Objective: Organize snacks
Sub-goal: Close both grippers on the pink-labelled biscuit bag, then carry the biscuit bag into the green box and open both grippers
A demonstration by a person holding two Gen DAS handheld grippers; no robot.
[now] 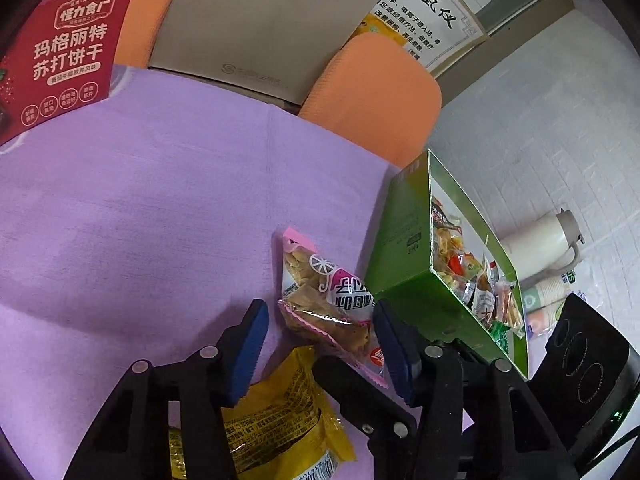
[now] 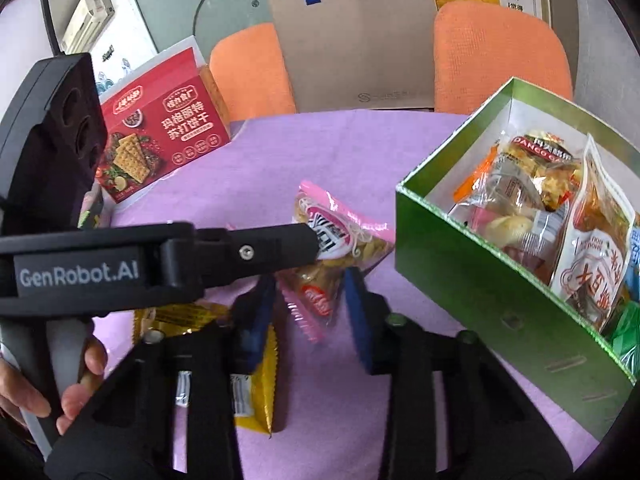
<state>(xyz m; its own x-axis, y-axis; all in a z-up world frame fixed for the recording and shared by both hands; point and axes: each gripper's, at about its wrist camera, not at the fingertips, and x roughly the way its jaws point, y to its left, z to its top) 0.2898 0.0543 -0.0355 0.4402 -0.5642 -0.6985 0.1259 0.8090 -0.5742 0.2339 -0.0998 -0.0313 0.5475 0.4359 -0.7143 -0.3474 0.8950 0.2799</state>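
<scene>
A pink snack packet [image 1: 320, 292] lies on the purple cloth [image 1: 140, 200] beside the green box [image 1: 412, 280]. My left gripper [image 1: 320, 344] straddles its middle. The right blue pad touches the packet, while the left pad stands clear of it with cloth showing between. My right gripper [image 2: 310, 320] is shut on the packet's near end [image 2: 316, 300], the end with the red logo. One of its black fingers [image 1: 360, 396] shows in the left wrist view. A yellow snack packet [image 1: 276, 412] [image 2: 256, 384] lies under both grippers.
The green box [image 2: 480, 280] is open and holds several wrapped snacks. A red cracker box [image 2: 160, 140] stands at the far left. Orange chairs [image 2: 500, 52] and a brown paper bag [image 2: 356, 48] lie beyond the table. A white jug [image 1: 540, 248] and paper cups [image 1: 548, 296] sit below.
</scene>
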